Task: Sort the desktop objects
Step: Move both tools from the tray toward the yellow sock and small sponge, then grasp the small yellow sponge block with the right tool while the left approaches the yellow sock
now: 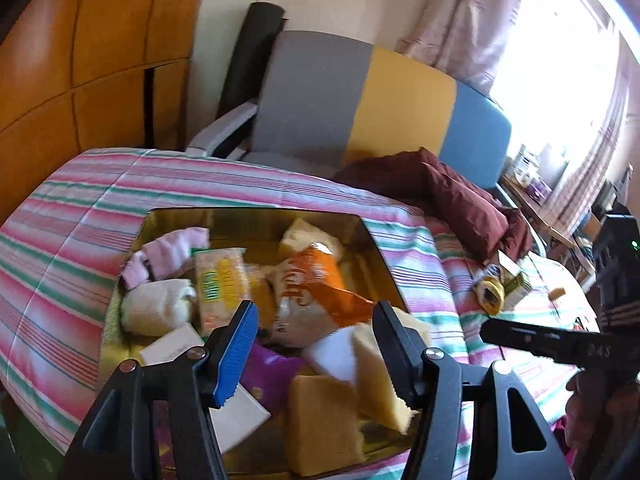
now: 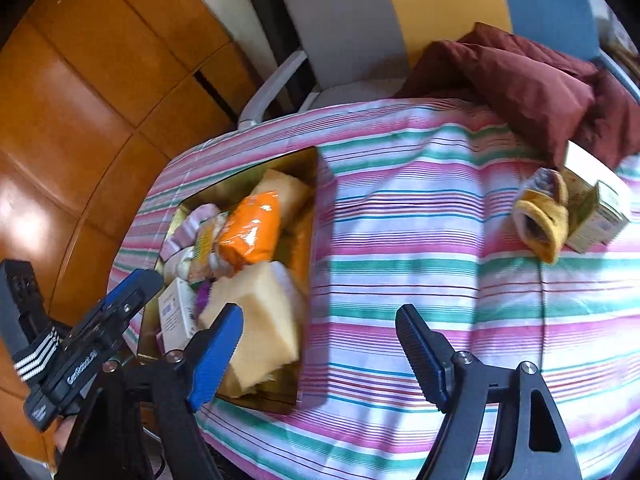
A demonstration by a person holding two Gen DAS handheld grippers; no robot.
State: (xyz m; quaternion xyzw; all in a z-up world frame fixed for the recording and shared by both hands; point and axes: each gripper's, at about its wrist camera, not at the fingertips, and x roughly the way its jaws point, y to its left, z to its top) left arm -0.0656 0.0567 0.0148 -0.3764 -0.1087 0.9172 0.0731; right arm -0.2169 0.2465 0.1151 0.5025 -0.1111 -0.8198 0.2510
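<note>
A gold box on the striped cloth holds a pink sock, a white sock, an orange packet, a green-yellow packet, a white carton and yellow sponges. My left gripper hovers open over the box's near end. One blurred sponge lies by its right finger, not pinched. My right gripper stands open over bare cloth right of the box. A yellow glove and a green-white carton lie far right.
A maroon cushion sits at the cloth's far edge, in front of a grey, yellow and blue chair. Wooden cabinets stand to the left. The left gripper's body shows beside the box's near corner.
</note>
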